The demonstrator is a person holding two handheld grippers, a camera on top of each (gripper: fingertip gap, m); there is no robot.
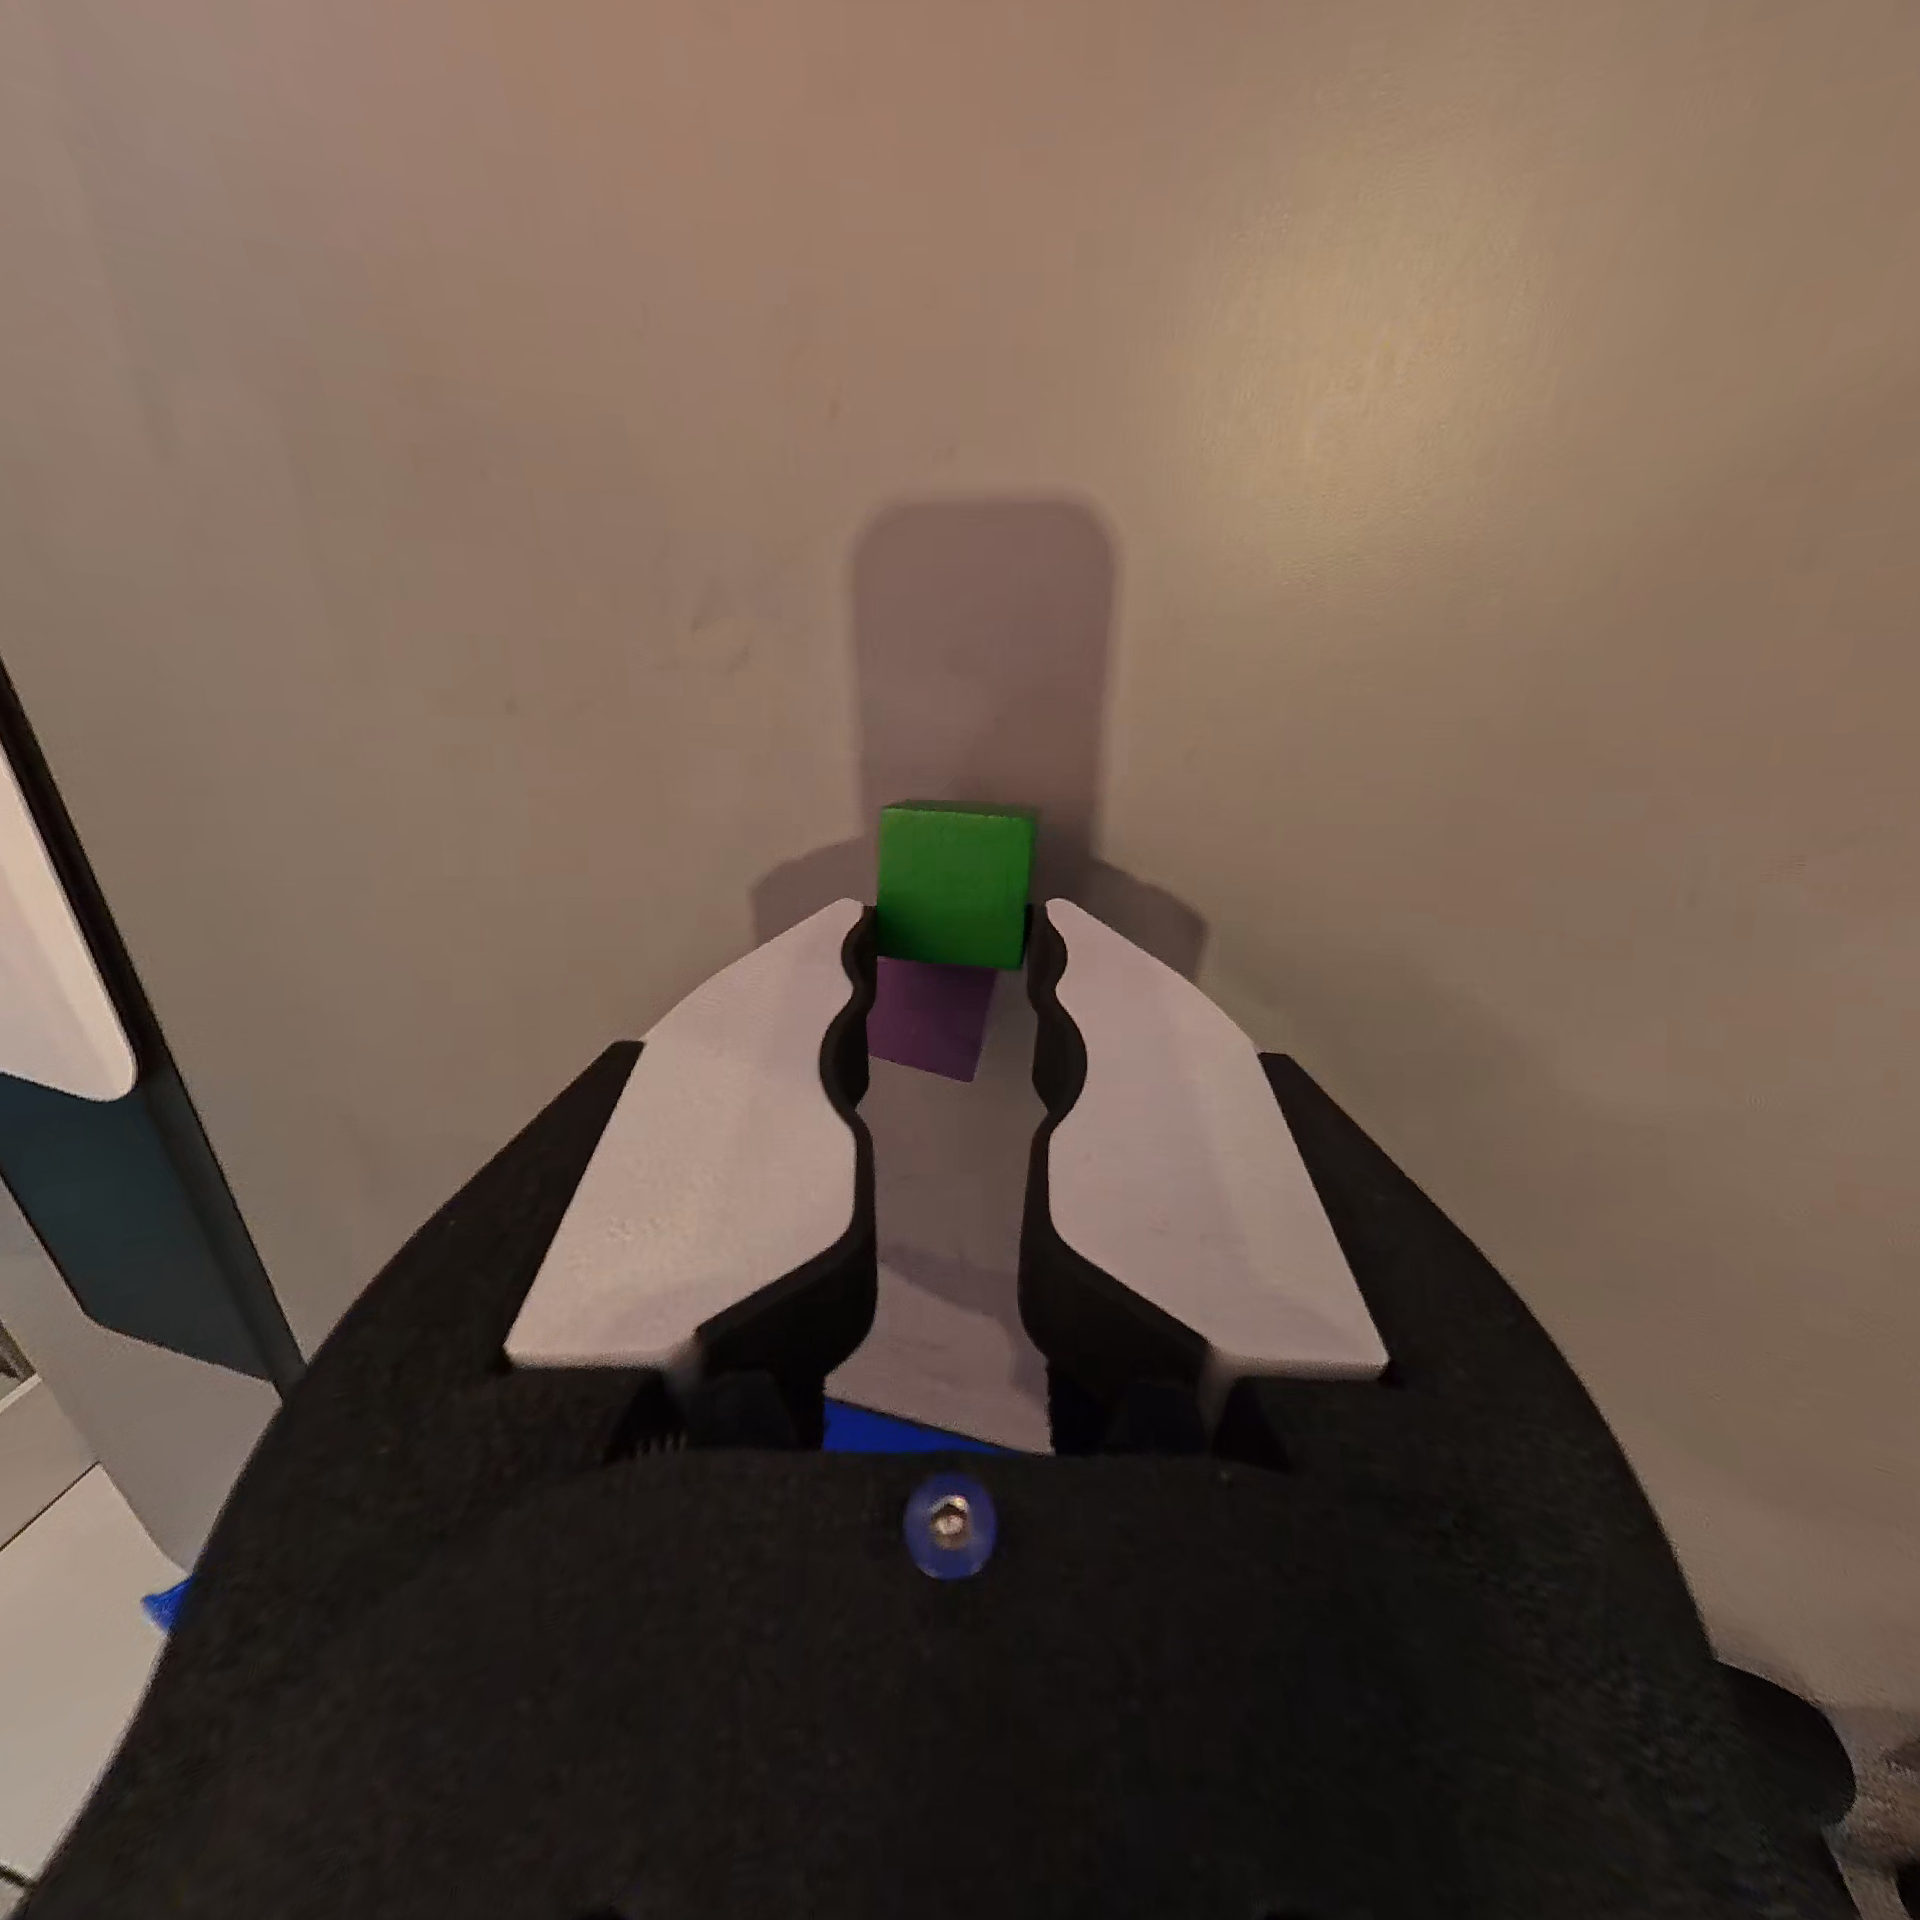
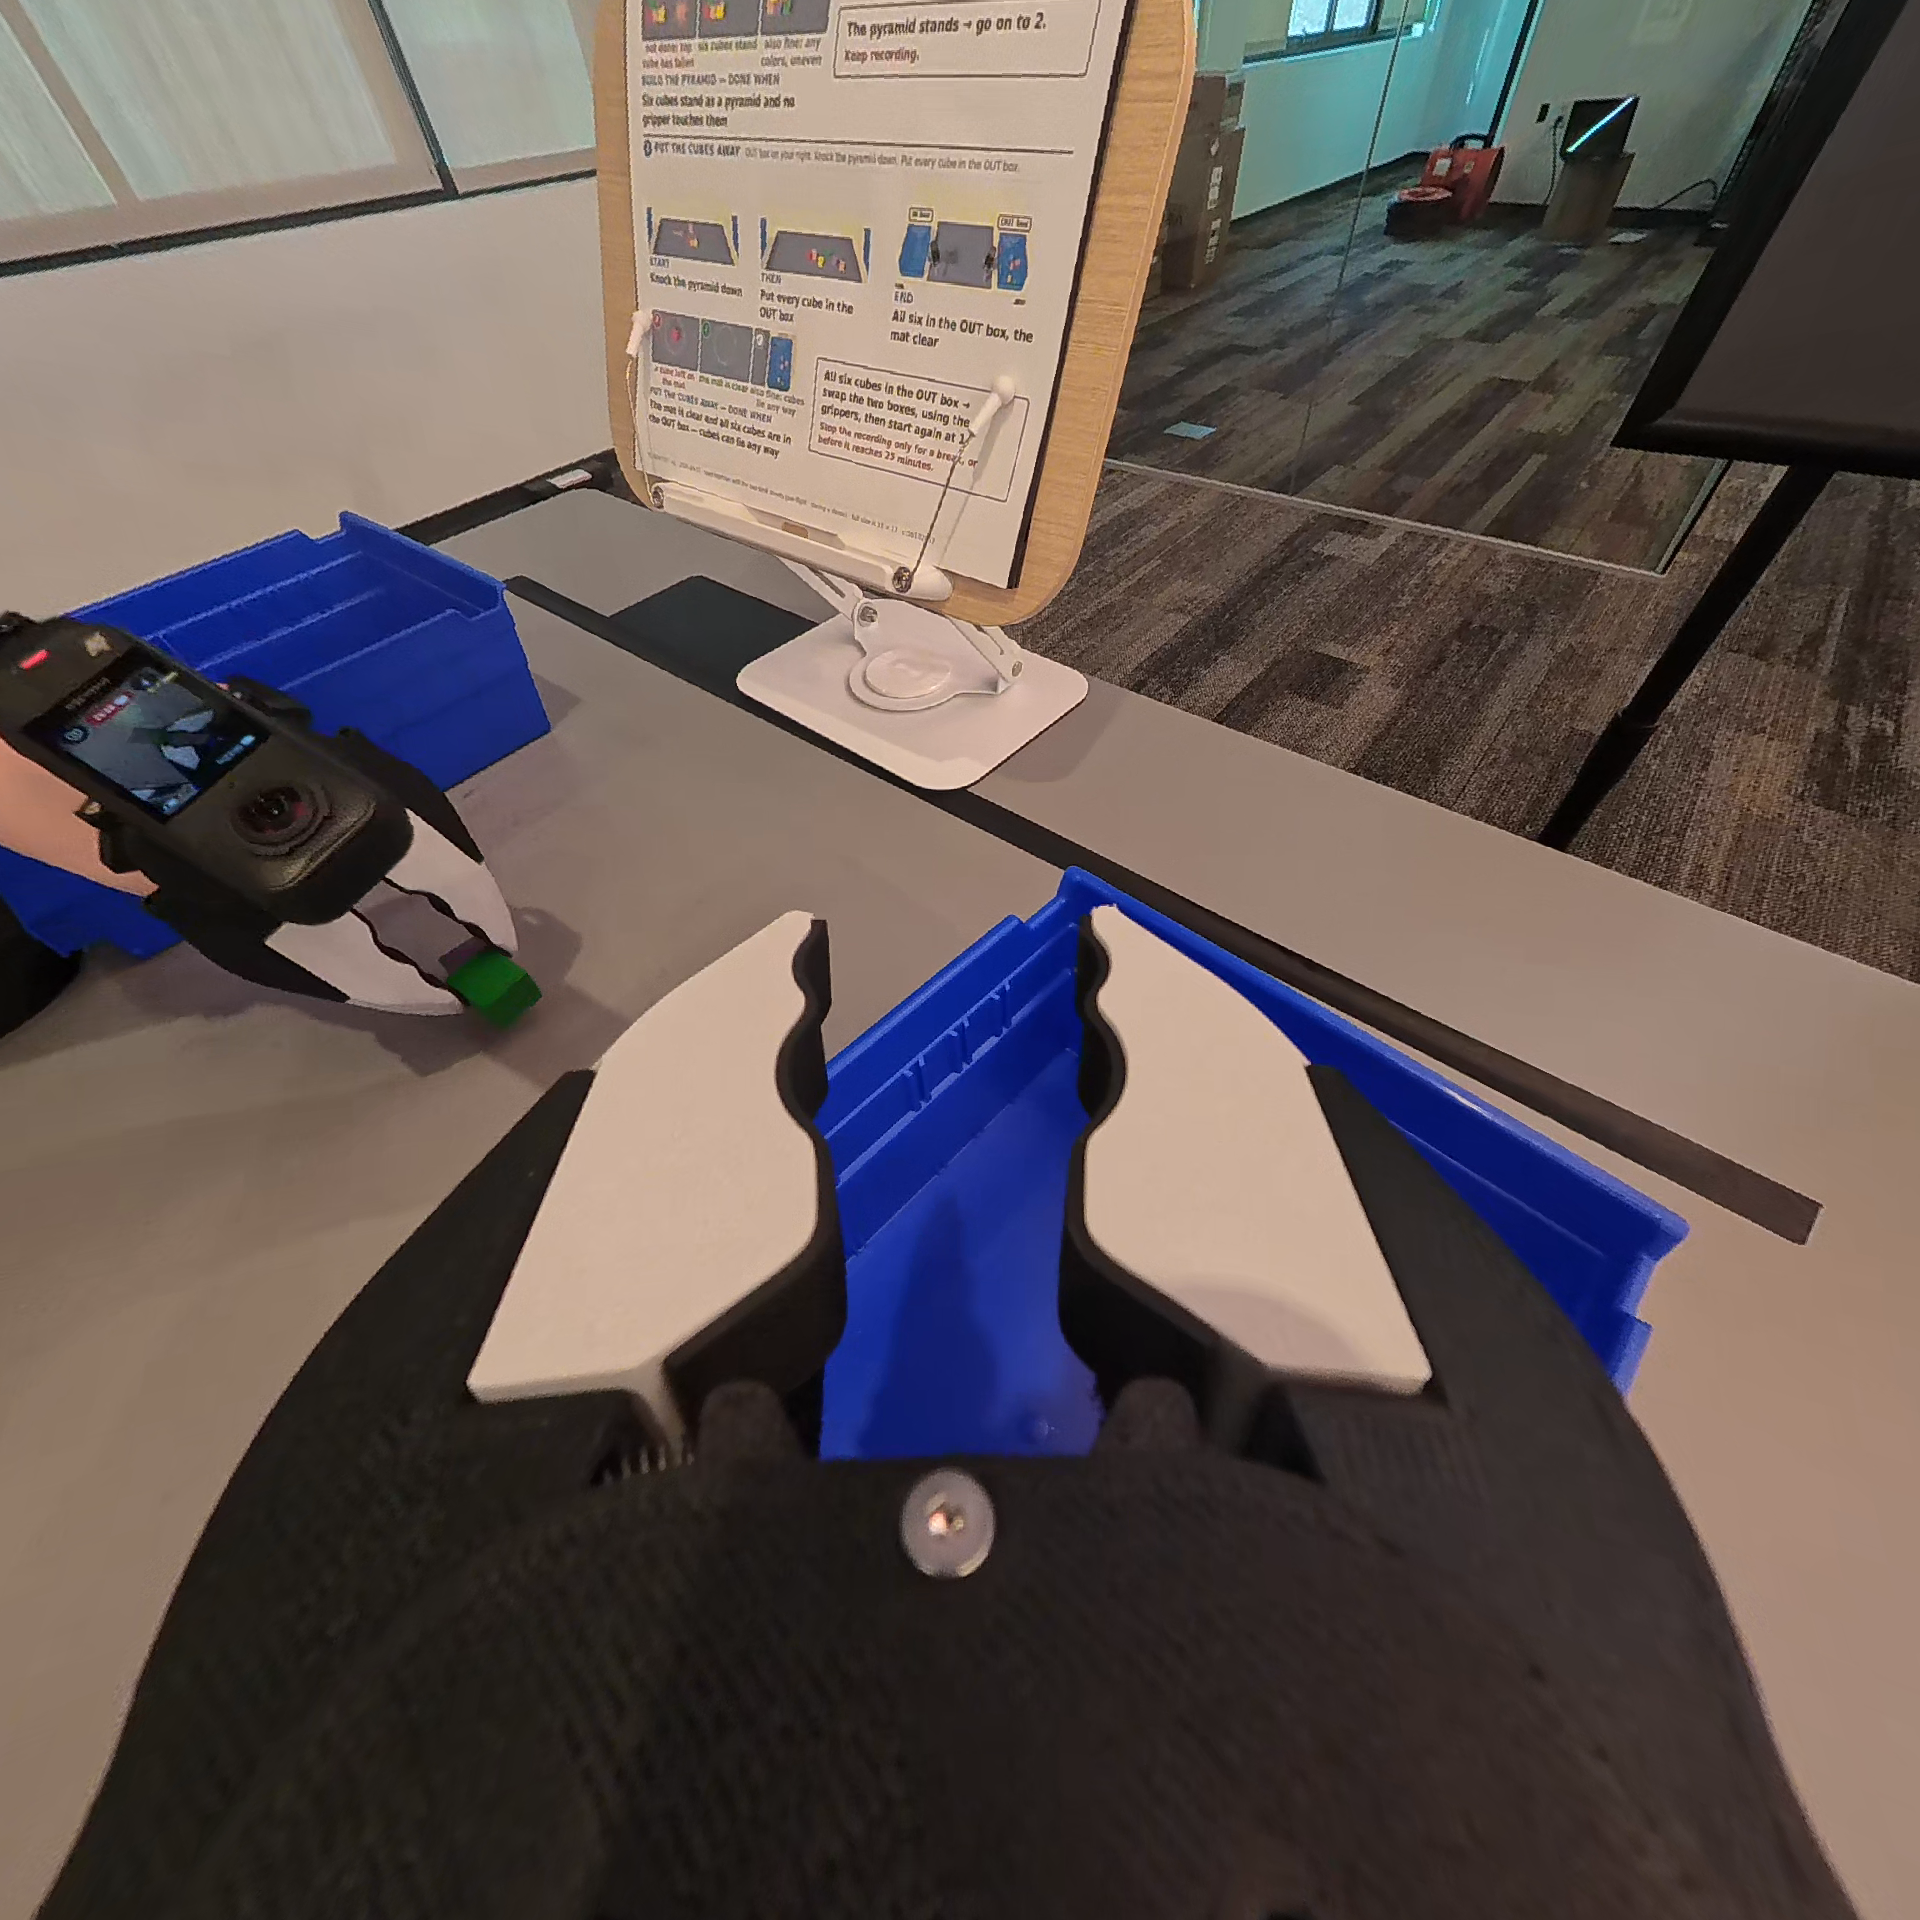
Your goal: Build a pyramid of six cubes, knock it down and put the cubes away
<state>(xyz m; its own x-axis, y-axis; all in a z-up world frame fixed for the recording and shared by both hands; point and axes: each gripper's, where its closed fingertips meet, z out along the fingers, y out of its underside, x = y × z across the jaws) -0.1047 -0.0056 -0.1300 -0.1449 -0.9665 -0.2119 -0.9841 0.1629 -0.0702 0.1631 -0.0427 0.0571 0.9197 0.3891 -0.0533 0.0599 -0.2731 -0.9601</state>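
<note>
The left gripper (image 1: 951, 914) has its fingertips clamped on a green cube (image 1: 954, 883), low over the grey mat (image 1: 1455, 623); a purple cube (image 1: 925, 1023) sits directly beneath it, partly hidden. The right gripper (image 2: 951, 925) hovers with fingers apart and nothing between them, above a blue bin (image 2: 1403, 1122) whose floor is mostly covered by the gripper. Far left, another blue bin (image 2: 343, 634) is partly cut off. A printed instruction sheet (image 2: 862, 260) stands on a white stand (image 2: 914, 696) at the far edge; its top is cropped.
</note>
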